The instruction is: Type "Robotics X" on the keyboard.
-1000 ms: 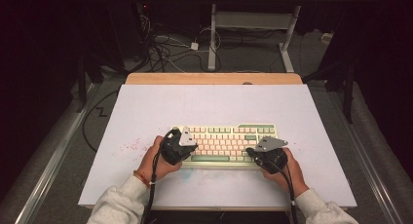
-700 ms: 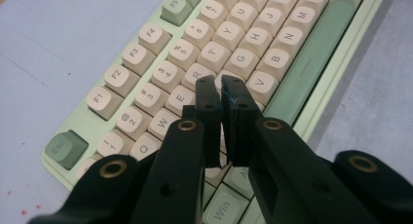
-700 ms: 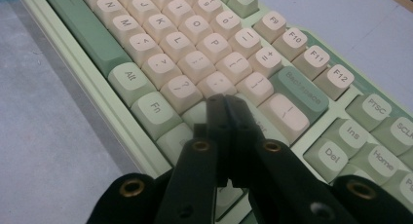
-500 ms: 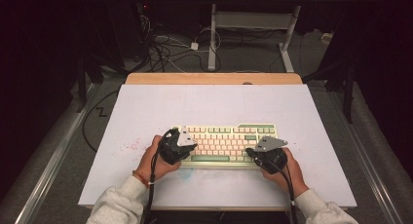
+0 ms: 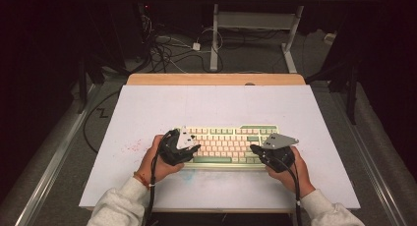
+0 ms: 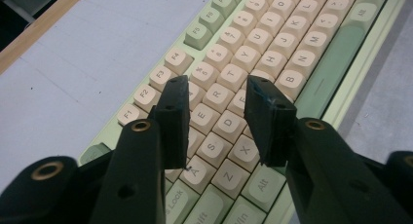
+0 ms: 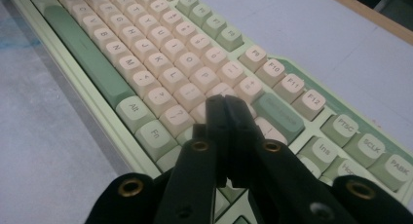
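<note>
While both claws hover over the cream-and-green mechanical keyboard near mid-bench: left claw just opening, empty, above left-side letter keys; right claw closed, empty. Key-pressing apparently underway, unfinished.

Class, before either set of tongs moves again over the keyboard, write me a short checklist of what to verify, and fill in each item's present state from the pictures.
1. Left tongs parted, jaws just opened, nothing between them: ok.
2. Right tongs shut, nothing held: ok.
3. Keyboard flat on the white table: ok.
4. Left tongs over the left letter keys: ok.
5. Right tongs over the right-hand keys: ok.
6. Whether any tip touches a key: cannot tell.
</note>
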